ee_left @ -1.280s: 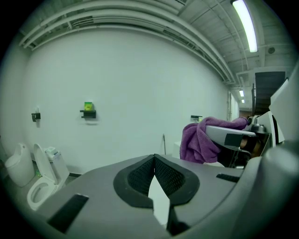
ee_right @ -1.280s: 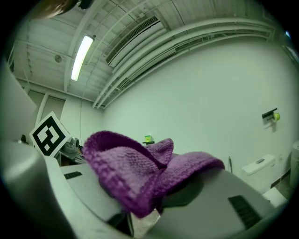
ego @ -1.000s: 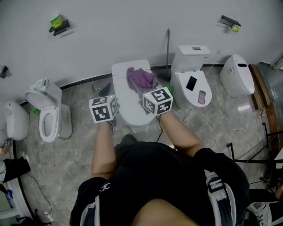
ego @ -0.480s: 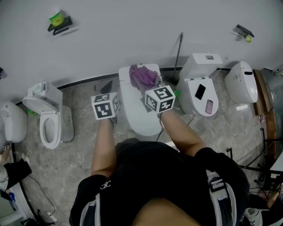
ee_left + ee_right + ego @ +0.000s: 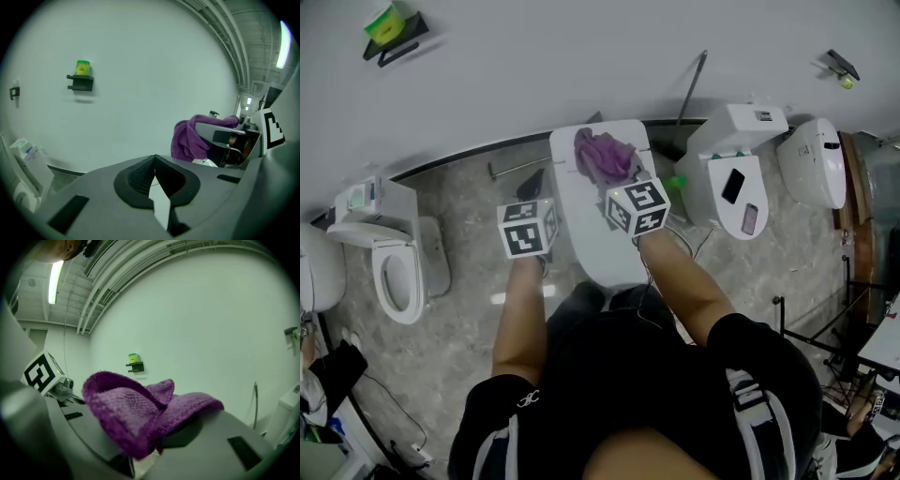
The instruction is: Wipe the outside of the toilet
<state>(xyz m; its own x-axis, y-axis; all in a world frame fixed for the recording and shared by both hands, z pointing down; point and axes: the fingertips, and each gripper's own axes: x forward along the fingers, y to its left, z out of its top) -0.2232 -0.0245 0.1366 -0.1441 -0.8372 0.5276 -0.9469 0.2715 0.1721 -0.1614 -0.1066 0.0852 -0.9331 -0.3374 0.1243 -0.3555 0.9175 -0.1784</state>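
Black short-sleeved shirt [image 5: 637, 384]; left gripper [image 5: 154, 174], right gripper [image 5: 158, 447] grey, black-white marker cubes [image 5: 526, 228]

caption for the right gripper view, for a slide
Right gripper shut on a purple cloth before a white wall.

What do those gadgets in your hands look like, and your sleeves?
Each gripper is grey plastic, topped by a white cube with black square markers: left cube, right cube. The left tongs have black ribbed pads. The short black sleeves belong to a black top.

Five toilets [image 5: 591, 234], one purple cloth [image 5: 602, 157], two phones [image 5: 733, 186], two wall shelves [image 5: 389, 33].
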